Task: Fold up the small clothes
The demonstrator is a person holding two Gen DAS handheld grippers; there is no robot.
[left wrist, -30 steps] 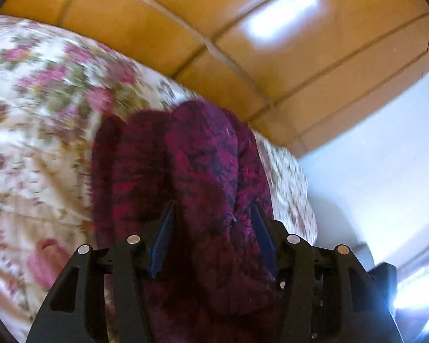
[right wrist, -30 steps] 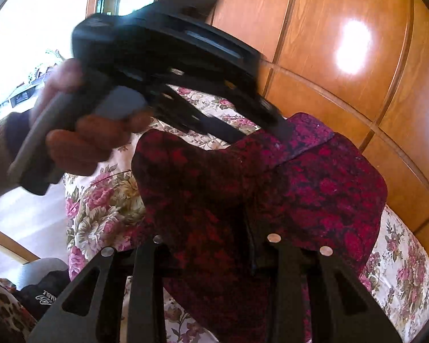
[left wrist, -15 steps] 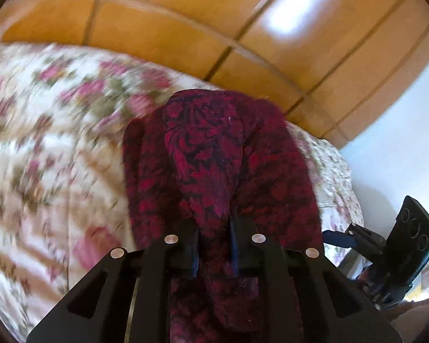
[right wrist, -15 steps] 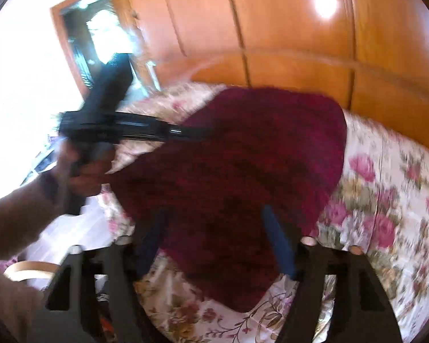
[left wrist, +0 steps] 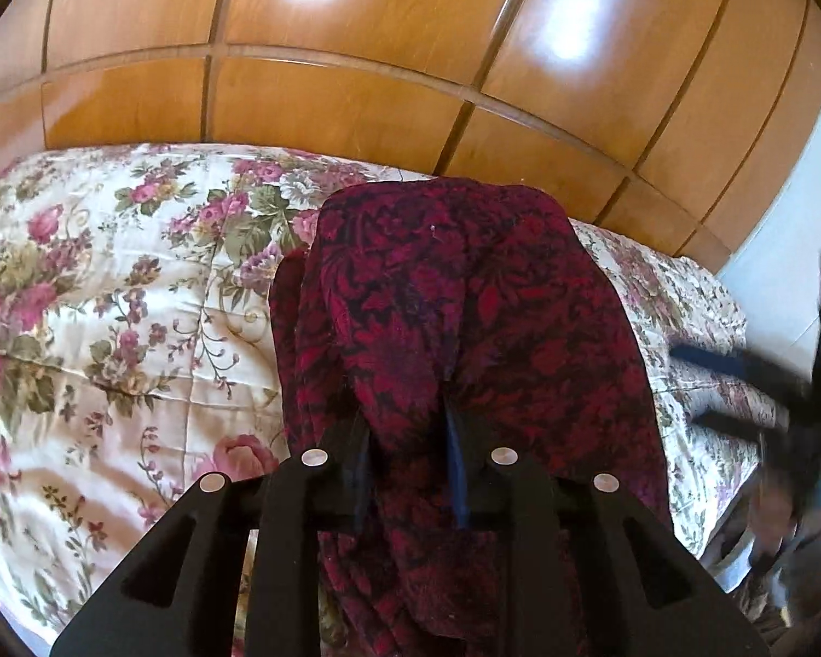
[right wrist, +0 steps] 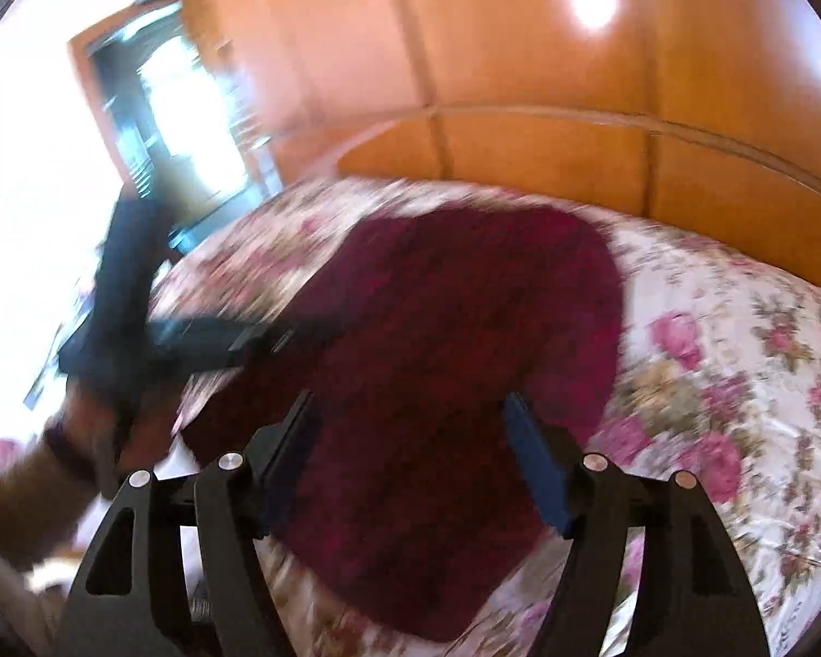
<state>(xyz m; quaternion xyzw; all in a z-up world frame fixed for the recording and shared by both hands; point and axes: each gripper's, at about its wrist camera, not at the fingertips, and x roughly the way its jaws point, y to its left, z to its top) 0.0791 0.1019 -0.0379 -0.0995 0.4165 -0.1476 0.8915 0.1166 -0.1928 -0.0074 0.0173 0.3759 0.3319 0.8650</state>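
Note:
A dark red garment with a black floral pattern (left wrist: 454, 295) lies on the flowered bedspread (left wrist: 109, 295). My left gripper (left wrist: 408, 432) is shut on a pinched fold of the garment near its front edge. In the right wrist view the same garment (right wrist: 454, 328) is spread flat, blurred by motion. My right gripper (right wrist: 413, 410) is open above it, holding nothing. The left gripper (right wrist: 279, 336) shows there as a black bar reaching onto the garment's left edge. The right gripper (left wrist: 739, 383) appears blurred at the right of the left wrist view.
A wooden headboard (left wrist: 356, 104) runs behind the bed, with wooden wall panels above it. The bed's edge (left wrist: 728, 301) falls away at the right, beside a pale wall. A bright doorway (right wrist: 191, 126) is at the left in the right wrist view.
My right gripper let go of the garment, opened and pulled back. My left gripper closed on a fold. The garment went from hanging in the air to lying on the bed.

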